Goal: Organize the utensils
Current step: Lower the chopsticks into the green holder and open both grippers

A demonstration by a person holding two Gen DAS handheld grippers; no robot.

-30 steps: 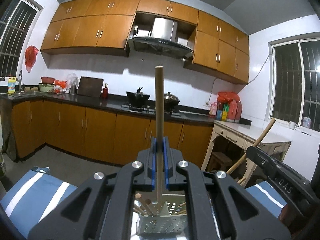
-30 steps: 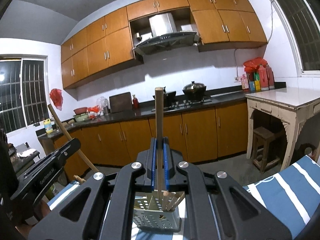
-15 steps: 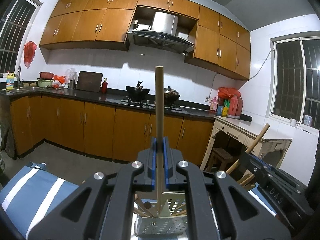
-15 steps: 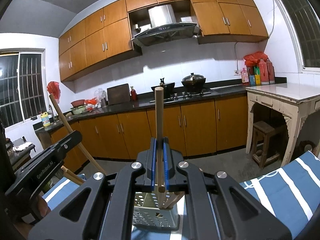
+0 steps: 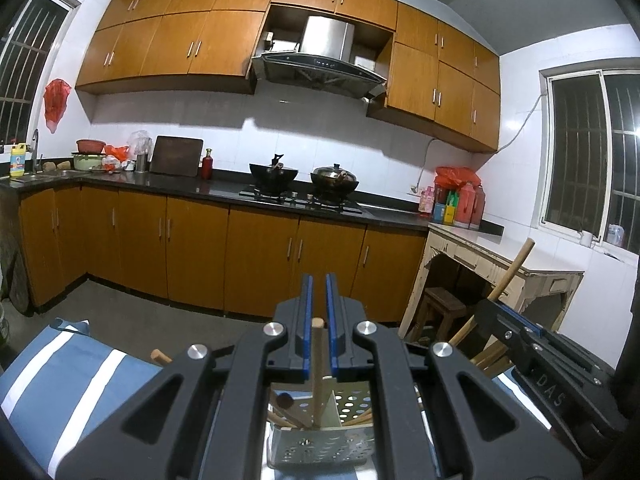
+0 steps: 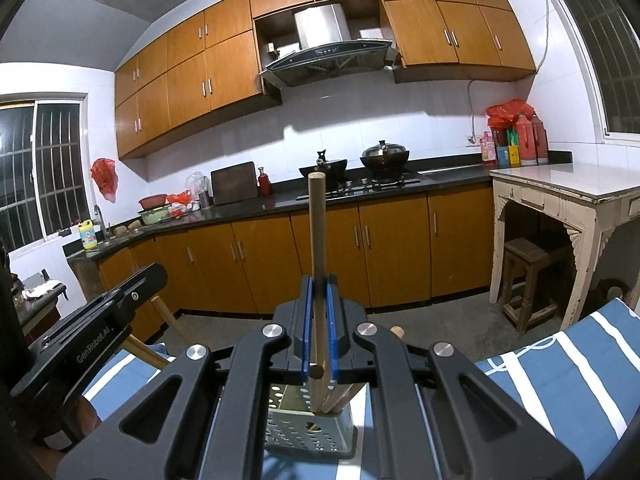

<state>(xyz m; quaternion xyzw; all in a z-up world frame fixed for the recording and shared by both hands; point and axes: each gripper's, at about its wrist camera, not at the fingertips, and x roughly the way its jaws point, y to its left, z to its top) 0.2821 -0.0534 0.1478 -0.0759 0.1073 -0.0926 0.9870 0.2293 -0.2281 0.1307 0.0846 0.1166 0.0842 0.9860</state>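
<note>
A perforated metal utensil holder [image 5: 320,436] stands below both grippers; it also shows in the right wrist view [image 6: 310,430]. My left gripper [image 5: 318,284] is open; a wooden stick [image 5: 317,364] stands loose in the holder between its fingers, beside several other sticks. My right gripper [image 6: 319,284] is shut on a wooden stick [image 6: 318,240], held upright with its lower end down in the holder. The right gripper also shows in the left wrist view [image 5: 520,320], with its stick [image 5: 512,272].
The holder stands on a blue and white striped cloth [image 5: 60,368]. Behind are kitchen cabinets [image 5: 256,256], a stove with two pots [image 5: 304,178], and a white table [image 6: 560,192] with a stool [image 6: 524,268] under it at the right.
My left gripper has opened and its stick has dropped down into the holder. My right gripper has lowered its stick toward the holder, still gripping it.
</note>
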